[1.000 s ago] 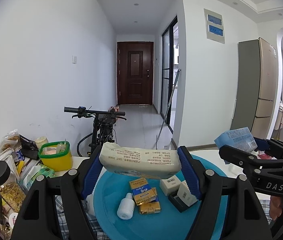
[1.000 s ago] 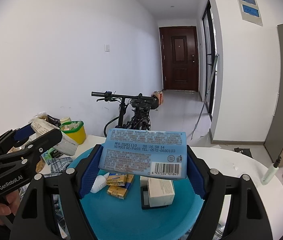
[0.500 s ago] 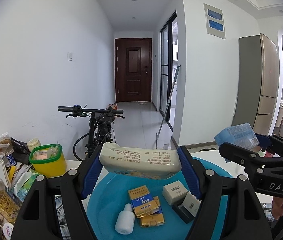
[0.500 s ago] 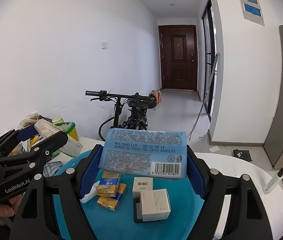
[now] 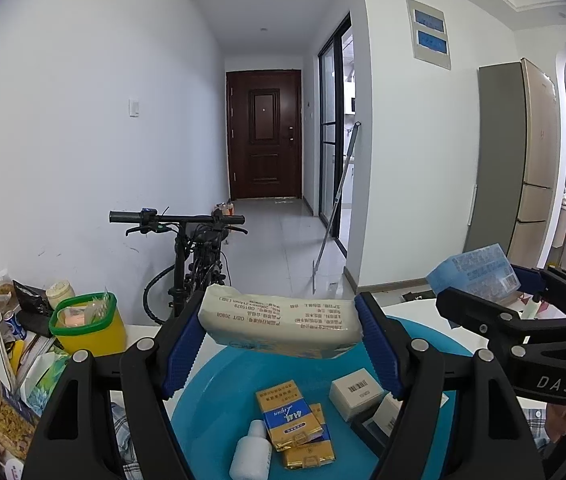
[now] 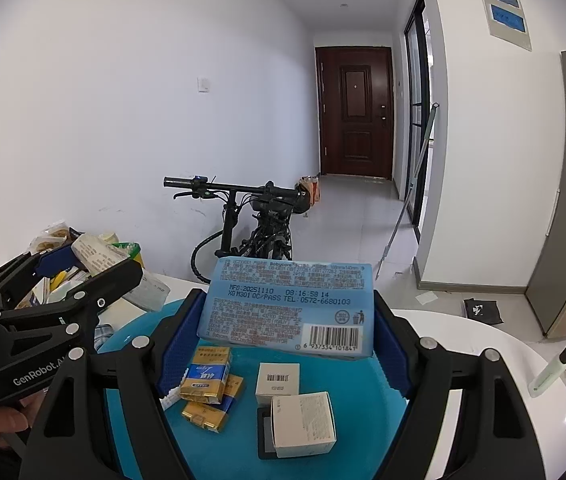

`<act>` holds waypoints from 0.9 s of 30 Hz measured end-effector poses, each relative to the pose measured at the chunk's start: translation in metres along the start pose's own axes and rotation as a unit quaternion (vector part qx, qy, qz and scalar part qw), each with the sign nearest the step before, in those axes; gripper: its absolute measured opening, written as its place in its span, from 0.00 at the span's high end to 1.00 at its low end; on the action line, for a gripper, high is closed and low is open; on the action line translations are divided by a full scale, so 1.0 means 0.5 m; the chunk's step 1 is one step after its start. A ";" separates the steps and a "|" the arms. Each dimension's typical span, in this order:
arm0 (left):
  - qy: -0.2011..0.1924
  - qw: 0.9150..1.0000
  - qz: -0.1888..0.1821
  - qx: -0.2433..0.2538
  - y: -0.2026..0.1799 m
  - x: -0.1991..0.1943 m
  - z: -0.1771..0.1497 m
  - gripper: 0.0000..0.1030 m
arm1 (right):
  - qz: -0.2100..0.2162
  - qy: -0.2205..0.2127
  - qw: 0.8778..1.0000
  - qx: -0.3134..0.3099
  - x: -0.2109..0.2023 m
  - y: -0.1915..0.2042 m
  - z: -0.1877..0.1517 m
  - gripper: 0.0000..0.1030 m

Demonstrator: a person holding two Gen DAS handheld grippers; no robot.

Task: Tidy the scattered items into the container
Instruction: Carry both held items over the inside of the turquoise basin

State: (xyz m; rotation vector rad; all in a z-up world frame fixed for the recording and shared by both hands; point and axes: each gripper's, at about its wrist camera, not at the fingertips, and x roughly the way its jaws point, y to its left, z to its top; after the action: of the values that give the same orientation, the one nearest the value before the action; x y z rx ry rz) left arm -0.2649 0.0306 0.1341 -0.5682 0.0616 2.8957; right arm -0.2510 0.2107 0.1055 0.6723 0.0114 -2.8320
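While both packs stay clamped, each gripper [image 5: 283, 344] [image 6: 283, 332] has advanced over the blue basin [image 5: 219, 400].

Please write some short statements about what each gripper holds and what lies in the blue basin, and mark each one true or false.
1. The left gripper holds a white tissue pack. True.
2. The right gripper is empty. False: it grips a blue wipes pack.
3. The blue basin is empty. False: yellow packets, a small white bottle and small white boxes lie in it.
4. Both packs are above the basin, not resting in it. True.
5. The yellow tub with green rim stands inside the basin. False: it stands outside, to the left.
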 end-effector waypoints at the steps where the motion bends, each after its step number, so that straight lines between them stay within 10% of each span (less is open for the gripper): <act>1: 0.003 1.000 0.000 0.001 0.000 0.003 0.001 0.27 | 0.000 0.002 1.000 -0.001 0.002 0.000 0.003 0.25; 27: 0.210 0.977 -0.028 -0.026 0.039 0.158 -0.090 0.27 | 0.031 0.145 0.989 0.024 0.120 -0.051 -0.042 0.25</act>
State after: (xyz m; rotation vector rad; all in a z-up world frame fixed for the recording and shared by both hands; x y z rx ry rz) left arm -0.3237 0.0219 0.0629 -1.1602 0.0291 2.6794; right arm -0.2995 0.2234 0.0590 1.0692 -0.0284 -2.6581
